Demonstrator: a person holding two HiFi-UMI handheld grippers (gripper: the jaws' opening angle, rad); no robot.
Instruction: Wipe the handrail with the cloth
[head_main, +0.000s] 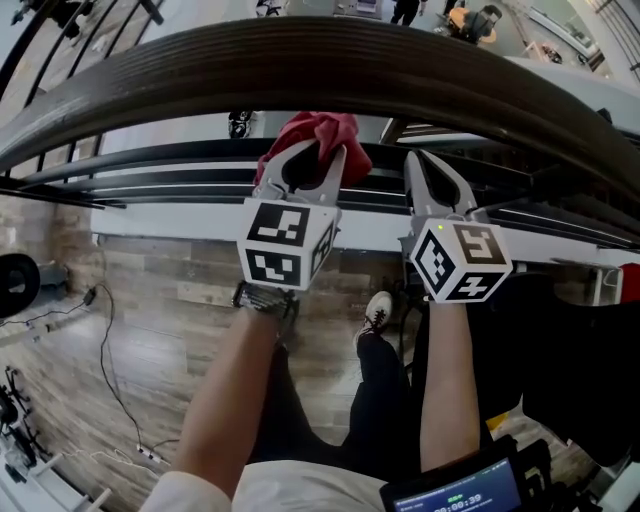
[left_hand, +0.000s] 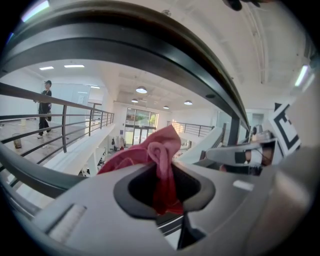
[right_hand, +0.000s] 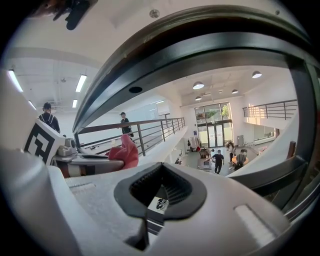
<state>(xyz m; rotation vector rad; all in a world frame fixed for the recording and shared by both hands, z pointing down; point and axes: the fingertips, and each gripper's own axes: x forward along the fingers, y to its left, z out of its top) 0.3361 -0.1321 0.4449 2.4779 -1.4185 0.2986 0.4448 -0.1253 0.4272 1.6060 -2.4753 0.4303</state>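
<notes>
- Left gripper (head_main: 320, 160) (left_hand: 165, 187): jaws clamped on a red cloth (head_main: 320, 132) (left_hand: 150, 152), and the cloth bunches up out of the tips.
- That cloth sits right up under the wide dark handrail (head_main: 330, 65) (left_hand: 125, 45); whether it actually touches the rail, I cannot tell.
- Right gripper (head_main: 425, 165) (right_hand: 161, 192): jaws pressed together, nothing between them.
- It's just beside the left one, pointing at the same stretch of handrail (right_hand: 200, 50). From its own view the cloth (right_hand: 125, 152) shows off to the left.
- Both marker cubes face up at the head camera, a bare forearm behind each.
- Beyond the tips, thinner dark bars (head_main: 150, 170) run below the handrail, following its curve.
- Down underfoot there's a wooden floor (head_main: 150, 330), with a white shoe (head_main: 377, 312) between the arms.
- Past the railing it's an open hall: a person (left_hand: 45, 107) on the far walkway, more people (right_hand: 218, 161) on the floor below.
</notes>
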